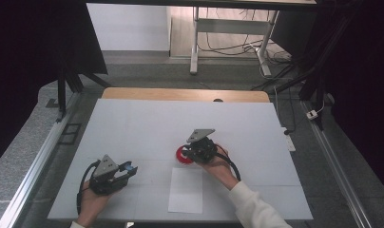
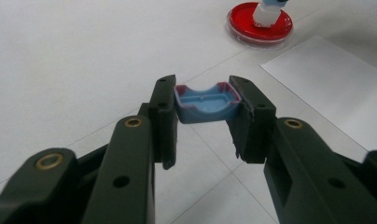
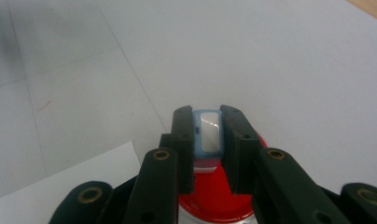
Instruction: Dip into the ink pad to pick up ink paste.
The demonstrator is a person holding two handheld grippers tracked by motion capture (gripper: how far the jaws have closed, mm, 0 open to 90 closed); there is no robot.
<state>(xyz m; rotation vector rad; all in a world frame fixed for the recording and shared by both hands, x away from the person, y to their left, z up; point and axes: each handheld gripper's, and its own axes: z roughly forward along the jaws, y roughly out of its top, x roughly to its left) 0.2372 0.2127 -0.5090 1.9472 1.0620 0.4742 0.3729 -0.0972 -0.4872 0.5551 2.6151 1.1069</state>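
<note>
Left gripper [image 1: 126, 170] rests low at my near left, its jaws clamped on a small blue cap [image 2: 206, 103], hollow side up, with red smears on its rim. Right gripper [image 3: 206, 140] is closed on a pale blue-and-white stamp body [image 3: 208, 132], which stands in the red ink dish [image 2: 260, 23]. That dish is shallow and round, and sits on the white table cover [image 1: 142, 128] near its middle; its pad is evenly red. A white paper sheet [image 1: 187, 190] lies just in front of the dish. Beyond the cover, a wooden table edge [image 1: 180, 94] shows, then grey floor, a white desk frame [image 1: 228, 28] and loose cables [image 1: 228, 47]. Both grippers are well apart.
</note>
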